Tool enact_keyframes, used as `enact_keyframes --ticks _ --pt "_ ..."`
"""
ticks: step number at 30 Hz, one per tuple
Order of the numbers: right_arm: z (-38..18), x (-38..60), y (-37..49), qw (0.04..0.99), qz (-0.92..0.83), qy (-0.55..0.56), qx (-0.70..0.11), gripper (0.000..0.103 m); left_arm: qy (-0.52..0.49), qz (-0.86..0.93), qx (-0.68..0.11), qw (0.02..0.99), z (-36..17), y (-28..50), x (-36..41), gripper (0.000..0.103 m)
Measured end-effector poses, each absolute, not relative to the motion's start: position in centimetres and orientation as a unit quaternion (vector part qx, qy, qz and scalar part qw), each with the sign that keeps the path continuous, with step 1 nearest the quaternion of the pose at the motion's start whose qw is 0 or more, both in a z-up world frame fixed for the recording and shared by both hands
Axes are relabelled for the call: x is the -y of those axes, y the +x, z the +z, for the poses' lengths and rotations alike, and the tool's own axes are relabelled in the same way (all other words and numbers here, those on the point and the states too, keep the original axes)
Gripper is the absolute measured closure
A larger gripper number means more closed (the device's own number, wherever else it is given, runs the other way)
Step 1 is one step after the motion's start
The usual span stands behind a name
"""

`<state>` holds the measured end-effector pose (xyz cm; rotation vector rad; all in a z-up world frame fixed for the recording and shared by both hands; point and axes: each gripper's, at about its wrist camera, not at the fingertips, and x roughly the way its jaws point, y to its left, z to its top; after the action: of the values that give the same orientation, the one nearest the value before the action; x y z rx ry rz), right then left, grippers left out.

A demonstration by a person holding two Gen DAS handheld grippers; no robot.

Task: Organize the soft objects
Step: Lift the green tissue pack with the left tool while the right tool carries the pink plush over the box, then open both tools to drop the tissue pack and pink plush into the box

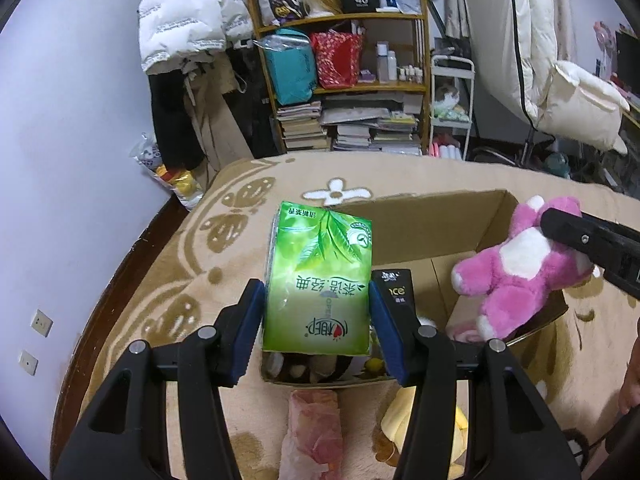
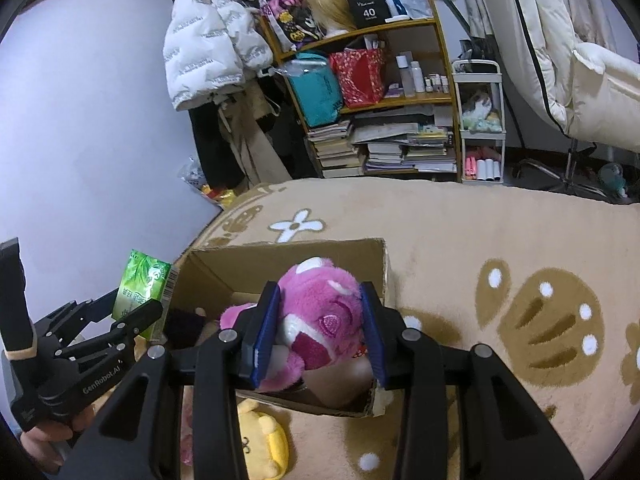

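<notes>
My left gripper [image 1: 318, 300] is shut on a green tissue pack [image 1: 320, 280] and holds it above the left end of an open cardboard box [image 1: 432, 224]. My right gripper [image 2: 318, 320] is shut on a pink plush bear [image 2: 320, 316] and holds it over the same box [image 2: 280, 256]. The bear also shows in the left wrist view [image 1: 516, 276], over the box's right end. The tissue pack and left gripper also show in the right wrist view [image 2: 140, 292]. Inside the box lie several items, partly hidden.
The box sits on a beige patterned blanket [image 2: 500, 240]. A yellow plush [image 2: 264, 440] and a pink plastic bag [image 1: 312, 428] lie in front of the box. A cluttered bookshelf [image 1: 352, 80] and hanging coats stand beyond the bed.
</notes>
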<state>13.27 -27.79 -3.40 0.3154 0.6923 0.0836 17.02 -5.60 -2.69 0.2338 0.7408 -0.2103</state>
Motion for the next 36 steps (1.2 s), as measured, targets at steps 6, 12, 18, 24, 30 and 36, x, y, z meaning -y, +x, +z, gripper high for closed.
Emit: enact_keyframes --ticks 6,12,18,24,30,36 --pt "-4.7 27.1 13.7 0.925 0.044 0.131 -0.355 0.06 0.128 -0.107 -0.372 0.913 -4.0 17.6 6.7 0.051" --pt "-5.6 27.4 13.9 0.918 0.047 0.138 -0.37 0.059 0.114 -0.116 -0.379 0.911 -4.2 18.1 6.9 0.051" --pt "-5.9 27.1 13.8 0.916 0.054 0.132 -0.375 0.056 0.112 -0.127 -0.384 0.908 -4.4 17.9 7.2 0.049" --pt "-6.2 27.3 13.6 0.911 0.06 0.14 -0.384 0.052 0.108 -0.128 -0.377 0.911 -4.3 17.6 7.2 0.043" --pt "-6.3 27.7 13.1 0.909 0.056 0.146 -0.386 0.049 0.1 -0.121 -0.378 0.912 -4.0 17.5 6.7 0.029" --pt "-6.0 27.9 12.6 0.91 0.05 0.147 -0.384 0.032 0.104 -0.102 -0.376 0.915 -3.8 17.2 6.5 0.027"
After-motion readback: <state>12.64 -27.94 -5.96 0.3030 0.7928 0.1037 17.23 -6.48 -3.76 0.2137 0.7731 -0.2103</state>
